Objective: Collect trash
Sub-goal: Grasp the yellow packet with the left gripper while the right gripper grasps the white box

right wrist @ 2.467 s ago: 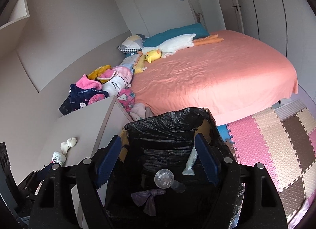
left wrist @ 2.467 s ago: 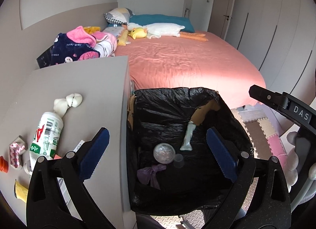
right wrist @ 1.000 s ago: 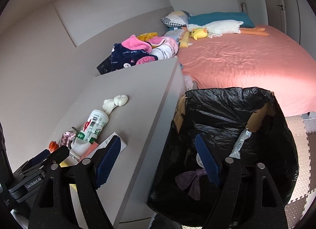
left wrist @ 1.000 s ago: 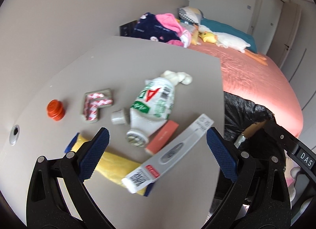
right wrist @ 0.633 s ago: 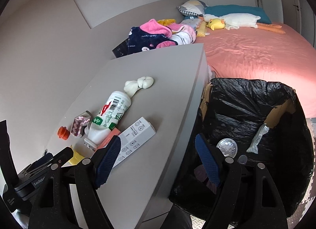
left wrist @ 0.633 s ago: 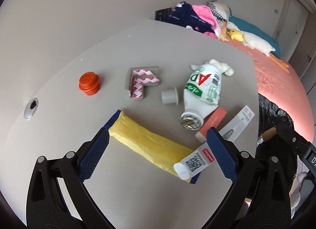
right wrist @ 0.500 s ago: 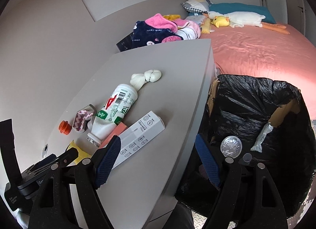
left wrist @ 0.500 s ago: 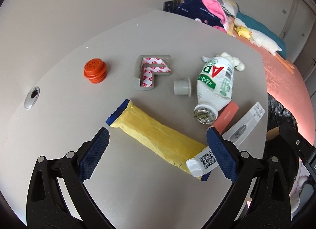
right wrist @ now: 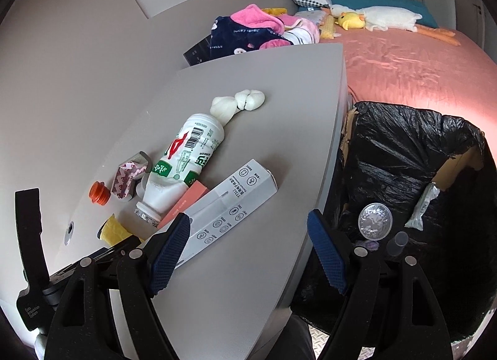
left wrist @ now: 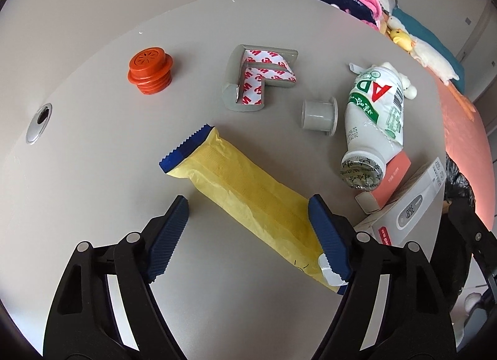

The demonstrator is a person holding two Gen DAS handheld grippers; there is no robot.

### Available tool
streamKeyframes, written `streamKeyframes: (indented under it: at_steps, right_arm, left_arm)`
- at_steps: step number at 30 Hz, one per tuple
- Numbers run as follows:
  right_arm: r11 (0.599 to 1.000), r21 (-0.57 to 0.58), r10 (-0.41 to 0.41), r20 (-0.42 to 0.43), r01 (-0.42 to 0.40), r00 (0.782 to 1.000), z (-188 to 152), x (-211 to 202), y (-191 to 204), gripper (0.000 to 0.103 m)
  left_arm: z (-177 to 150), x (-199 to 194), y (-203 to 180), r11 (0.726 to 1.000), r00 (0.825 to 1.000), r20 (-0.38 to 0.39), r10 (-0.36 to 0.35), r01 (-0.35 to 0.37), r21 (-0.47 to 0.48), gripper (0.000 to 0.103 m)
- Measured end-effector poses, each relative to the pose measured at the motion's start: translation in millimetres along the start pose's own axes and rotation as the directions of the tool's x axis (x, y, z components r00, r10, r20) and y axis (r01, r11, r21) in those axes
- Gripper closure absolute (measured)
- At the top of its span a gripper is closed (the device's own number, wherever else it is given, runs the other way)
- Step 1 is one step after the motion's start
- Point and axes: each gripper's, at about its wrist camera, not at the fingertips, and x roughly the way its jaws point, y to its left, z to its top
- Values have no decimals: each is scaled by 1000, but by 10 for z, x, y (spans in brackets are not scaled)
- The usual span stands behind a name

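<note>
Grey desk [left wrist: 93,148]; left hand-held gripper [left wrist: 248,229] gapes over yellow wrapper [left wrist: 248,201] (white bottle [left wrist: 376,124] beside); right hand-held gripper [right wrist: 248,245] wide.

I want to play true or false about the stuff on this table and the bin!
1. The yellow wrapper lies between the left gripper's open jaws. True.
2. The white bottle is standing up. False: it lies on its side.
3. The bin bag is black. True.
4. The orange cap is in the bin. False: it sits on the table.
5. The right gripper holds the white box. False: its jaws are open and empty.
</note>
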Motion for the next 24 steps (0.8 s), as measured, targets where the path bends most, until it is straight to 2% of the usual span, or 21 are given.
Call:
streamKeyframes:
  at_steps: [2,8,10,13,21,24]
  right_arm:
    - [1000,10,0,-14,0,1000,13,50,28,25]
    - [1000,25,3,-45,-2,999,43,207,138,25]
    - [999,32,10,-63,-8,998,37,268,178,25]
    - [1000,26,5,-79,-3,997,17,332,248,25]
    - [999,0,-43,-80,43,996,-17,341,269,26]
    - [996,-17,-88,-74,87,993,-5,310,276,26]
  left_arm:
    - [19,13,-4,1000,1000,8,14,-14,9,29]
    - [53,26,-11,996,998,46,51,-54,69,42]
    - [49,15,-10,995,998,54,43,-47,88,46]
    - [75,12,-24,993,998,64,30,-37,111,57]
    - [137,30,90,994,997,73,40,-47,96,61]
    - [153,28,132,995,996,69,47,-53,87,61]
